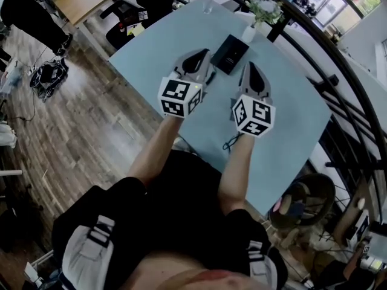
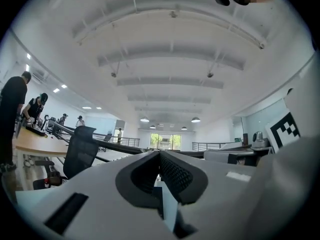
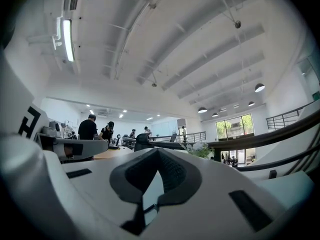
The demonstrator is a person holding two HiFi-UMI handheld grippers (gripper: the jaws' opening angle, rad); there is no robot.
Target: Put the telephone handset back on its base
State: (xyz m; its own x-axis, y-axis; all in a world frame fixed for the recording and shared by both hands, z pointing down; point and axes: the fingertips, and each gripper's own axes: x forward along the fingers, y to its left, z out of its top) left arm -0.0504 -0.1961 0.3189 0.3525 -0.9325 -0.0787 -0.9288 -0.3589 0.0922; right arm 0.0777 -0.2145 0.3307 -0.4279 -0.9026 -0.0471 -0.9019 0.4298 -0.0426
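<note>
Looking down from over the person's head, both arms reach out over a pale blue table (image 1: pixel 290 138). The black telephone (image 1: pixel 230 54) lies flat on it, just beyond the tips of the two tools and between them. At this size I cannot make out whether the handset sits on the base or apart from it. A thin dark cord (image 1: pixel 229 142) curls on the tabletop under the right arm. The left gripper (image 1: pixel 201 55) points at the phone's near left corner, the right gripper (image 1: pixel 250 70) at its near right side, and neither visibly touches it. A white vase of flowers (image 1: pixel 257 18) stands at the table's far edge, and the floor to the left is wood planks (image 1: pixel 91 119).

In the left gripper view the camera tilts up at a white beamed ceiling (image 2: pixel 170 49). The left gripper (image 2: pixel 160 154) has its dark ribbed pads pressed together at the tips, with nothing caught between them. A black office chair (image 2: pixel 80 153) and a wooden desk (image 2: pixel 35 145) stand off to the left.

In the right gripper view the right gripper (image 3: pixel 158 152) is likewise clenched tip to tip on nothing. The flowers (image 3: pixel 200 151) show just over its right jaw, and a few people (image 3: pixel 90 129) stand at a far desk.
</note>
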